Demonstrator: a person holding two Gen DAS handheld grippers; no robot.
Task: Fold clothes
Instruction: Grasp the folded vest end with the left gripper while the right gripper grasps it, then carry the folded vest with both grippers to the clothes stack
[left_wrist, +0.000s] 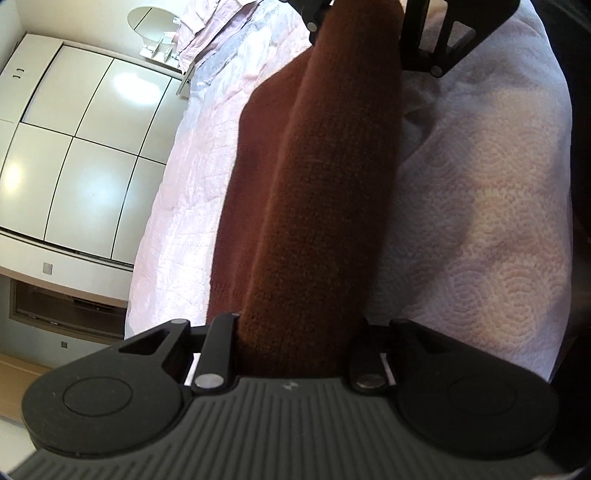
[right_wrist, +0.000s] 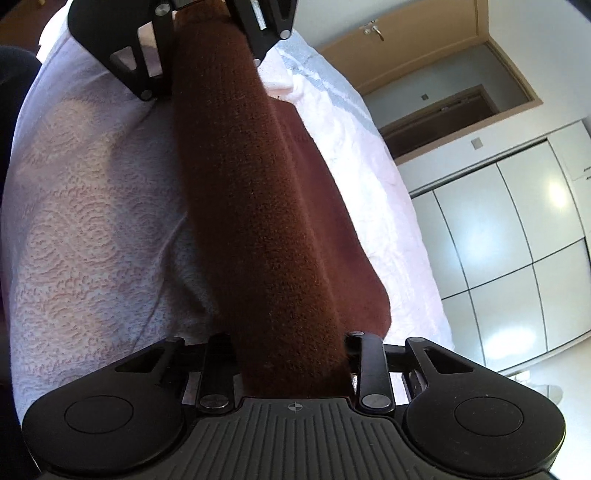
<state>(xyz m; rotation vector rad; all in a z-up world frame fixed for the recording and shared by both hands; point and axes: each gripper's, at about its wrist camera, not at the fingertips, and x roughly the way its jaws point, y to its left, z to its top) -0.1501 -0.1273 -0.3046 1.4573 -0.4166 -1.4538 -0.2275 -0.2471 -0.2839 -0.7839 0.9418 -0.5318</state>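
A rust-brown knitted garment (left_wrist: 314, 192) is stretched as a long folded band between my two grippers, above a pale pink bed cover (left_wrist: 480, 221). In the left wrist view my left gripper (left_wrist: 295, 343) is shut on the near end of the band, and the right gripper (left_wrist: 369, 33) grips the far end at the top. The right wrist view mirrors this: my right gripper (right_wrist: 291, 354) is shut on the brown garment (right_wrist: 258, 206), and the left gripper (right_wrist: 207, 26) holds its other end. A lower layer of the garment (right_wrist: 332, 229) hangs beside the band.
The textured bed cover (right_wrist: 92, 221) fills the space under the garment. White glossy wardrobe doors (left_wrist: 81, 147) stand past the bed's edge. A wooden door (right_wrist: 424, 55) is at the back right. Folded pink bedding (left_wrist: 207, 33) lies at the far end of the bed.
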